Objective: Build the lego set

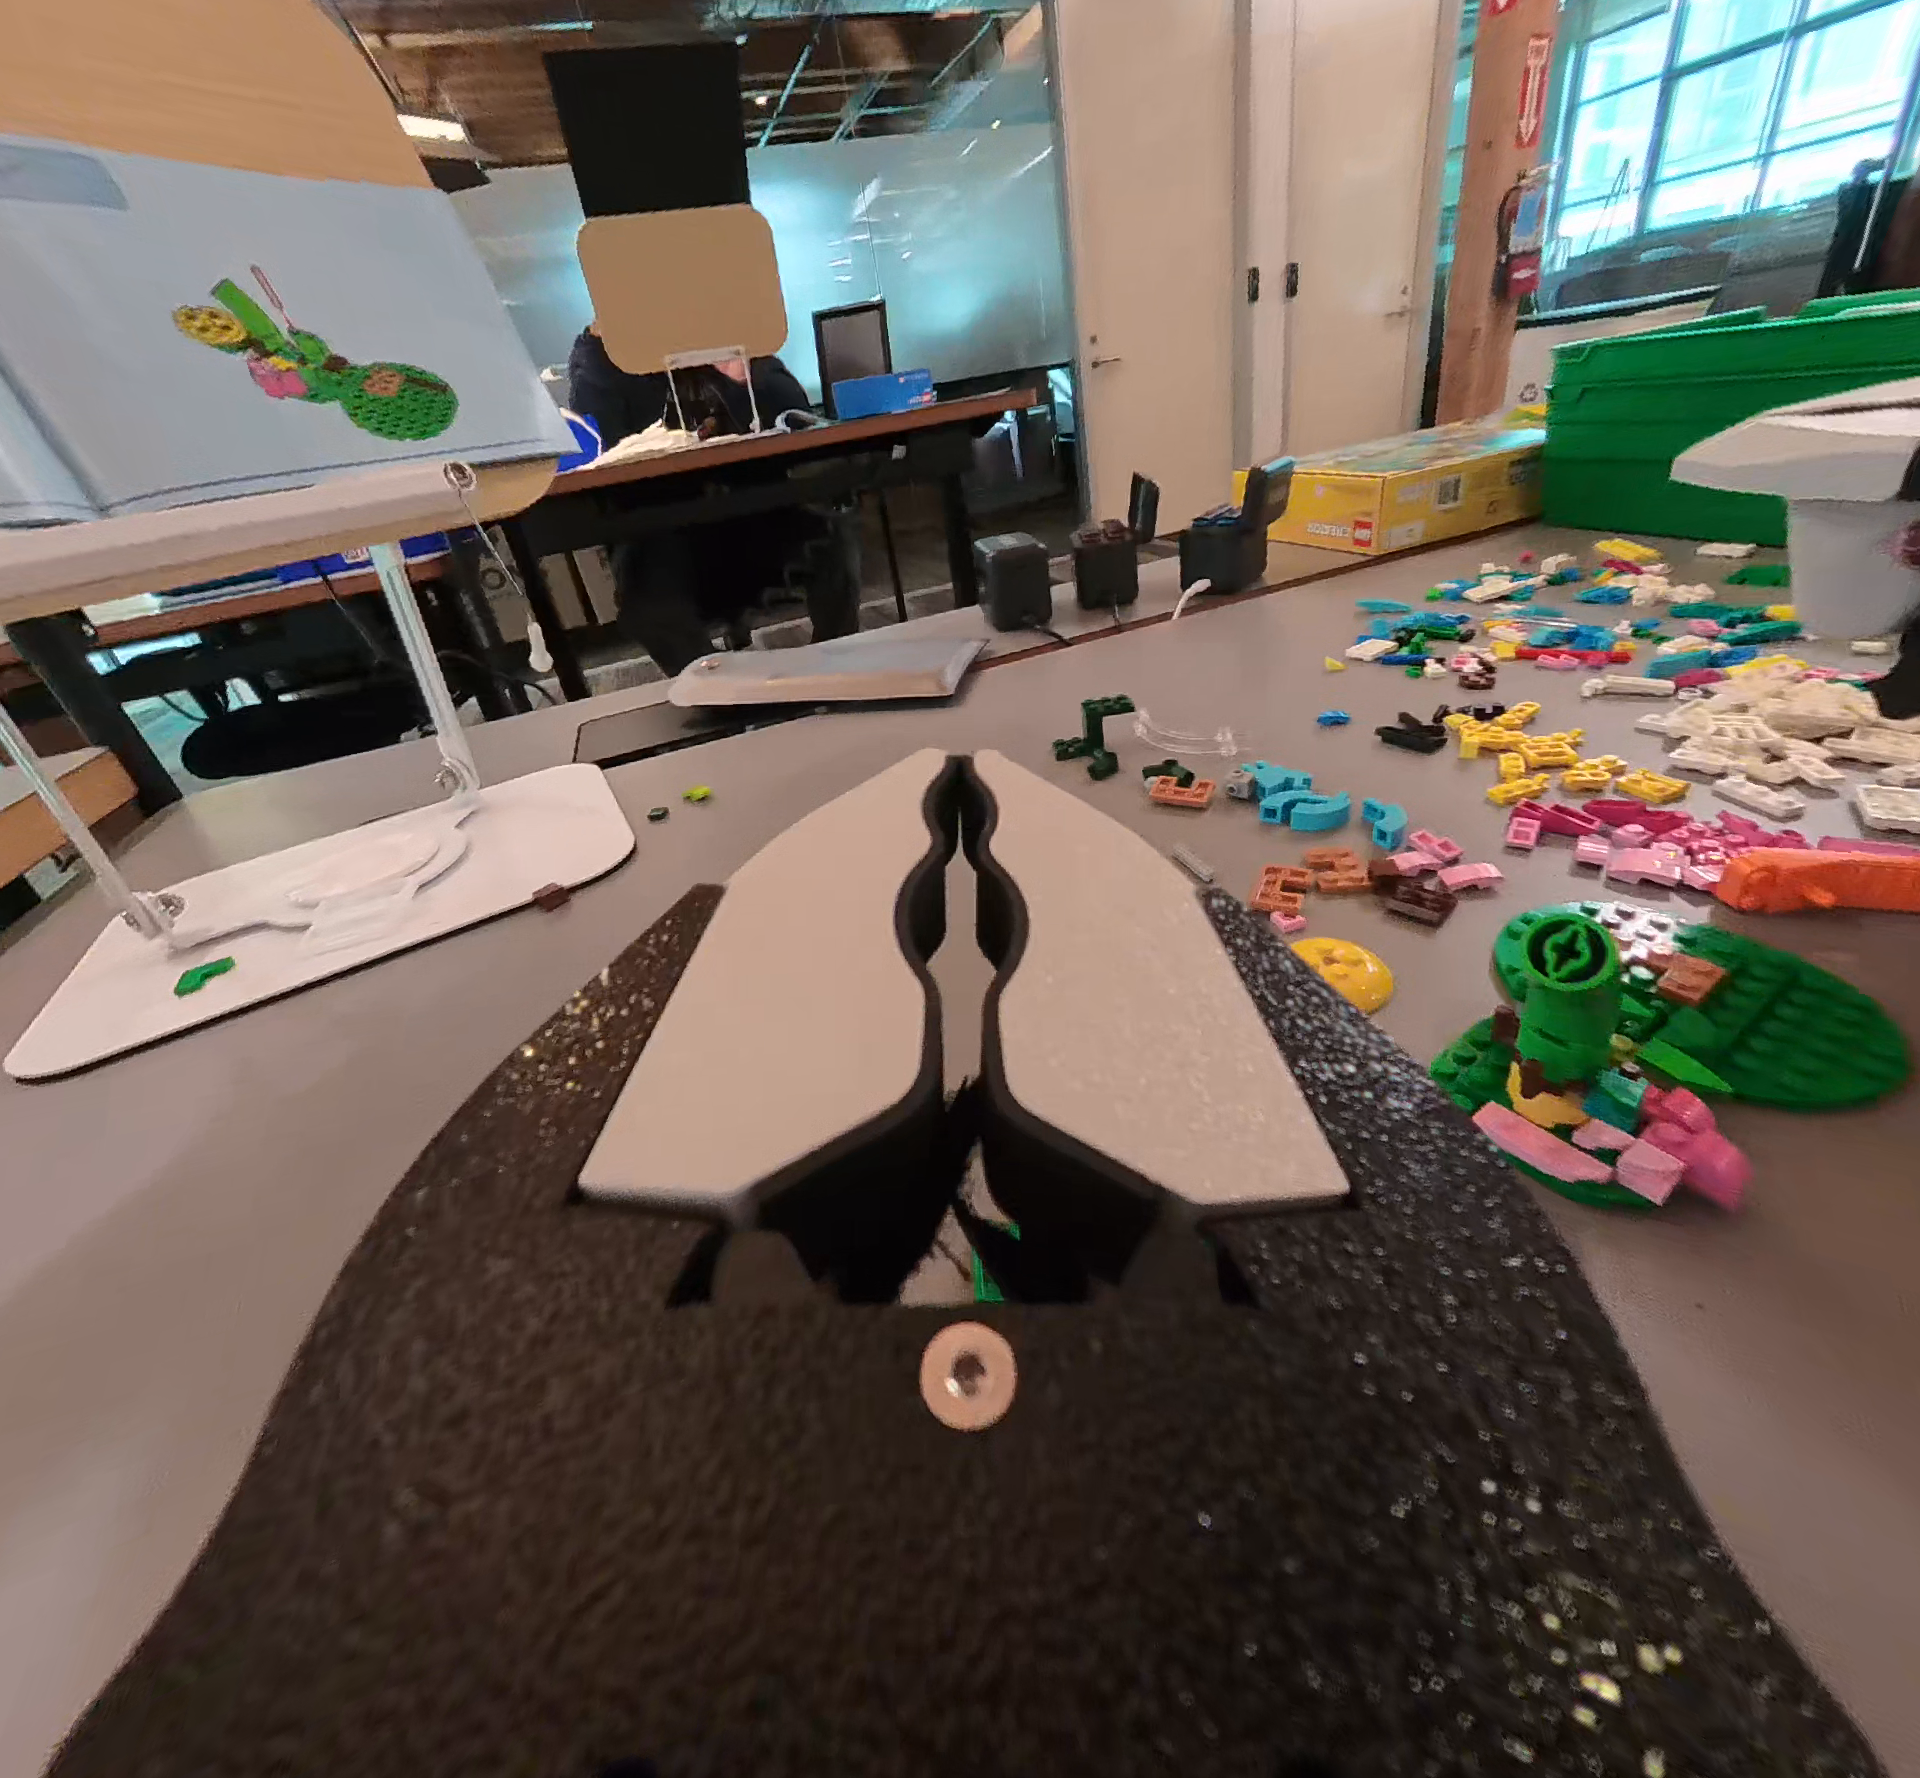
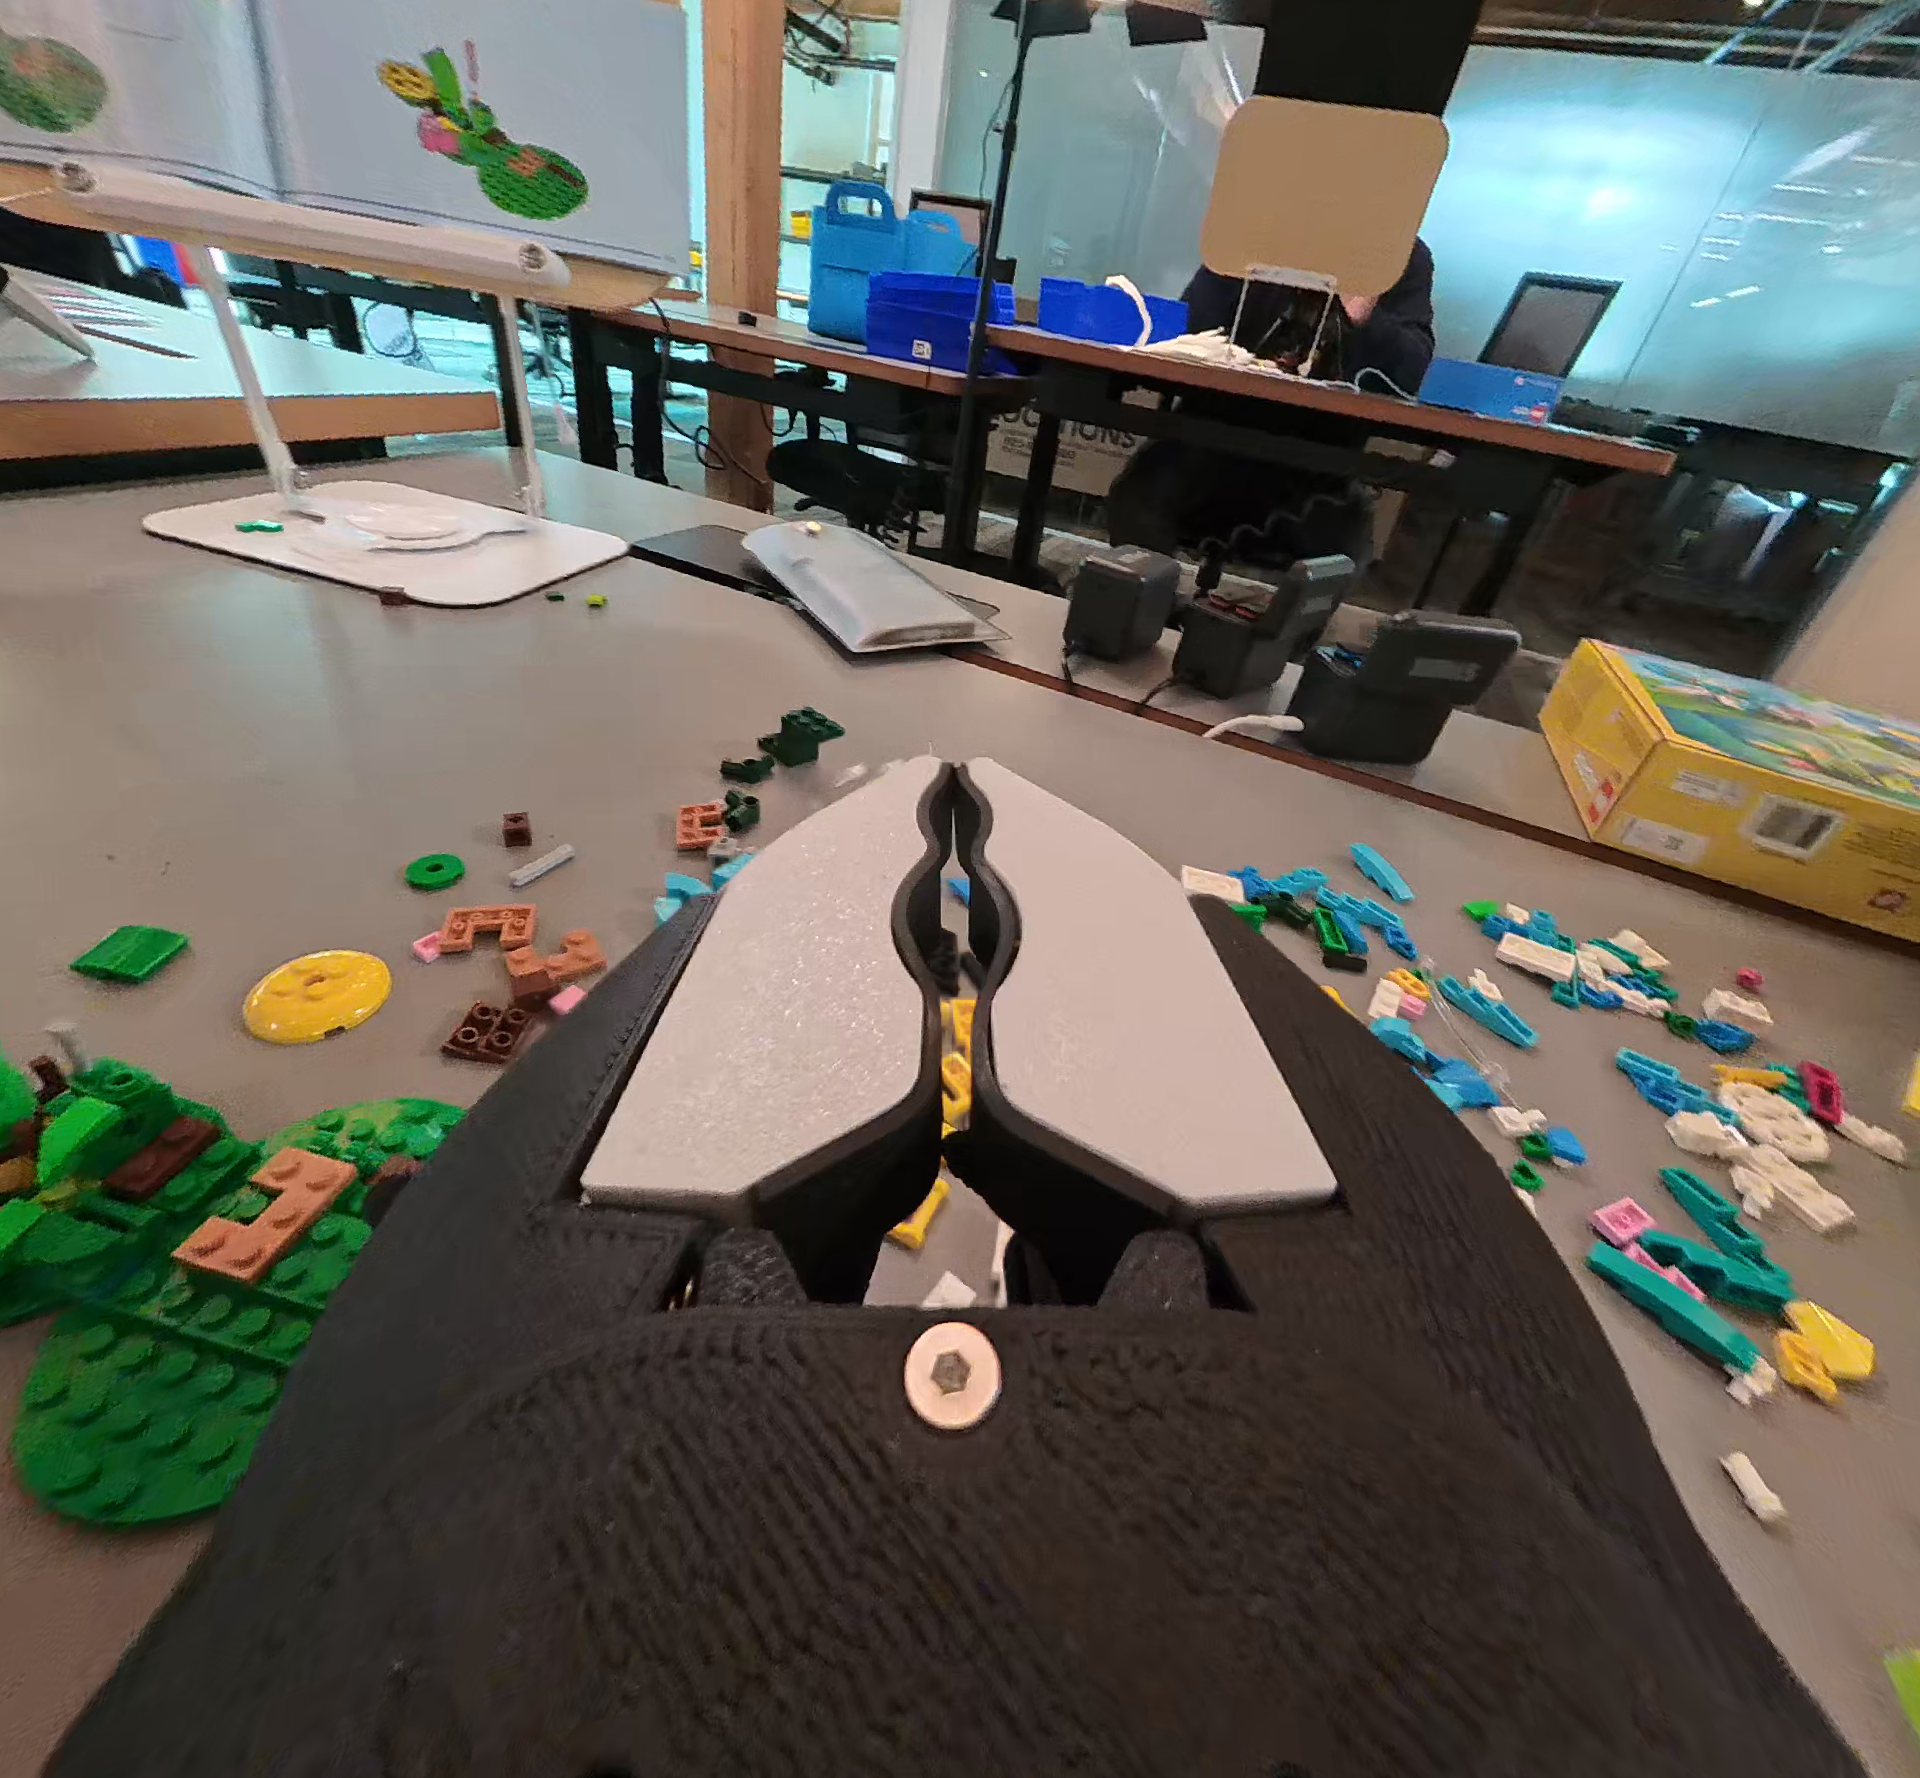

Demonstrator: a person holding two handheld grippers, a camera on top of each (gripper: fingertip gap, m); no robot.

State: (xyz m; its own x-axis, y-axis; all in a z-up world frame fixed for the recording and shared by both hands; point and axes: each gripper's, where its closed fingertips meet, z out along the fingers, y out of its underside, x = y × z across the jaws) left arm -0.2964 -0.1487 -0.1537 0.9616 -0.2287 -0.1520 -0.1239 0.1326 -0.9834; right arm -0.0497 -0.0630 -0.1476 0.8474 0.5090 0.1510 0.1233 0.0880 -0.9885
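Lego build (image 1: pixel 1662 1032) flat on table, green stalk upright, both hand-held grippers (image 1: pixel 961 772) (image 2: pixel 951 772) pressed together, empty.

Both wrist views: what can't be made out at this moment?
- Left wrist view: the green build has its pink front blurred.
- Right wrist view: the right gripper body covers the yellow pieces; the build is cut by the left edge.
- Left wrist view: the left gripper body hides the table beneath.
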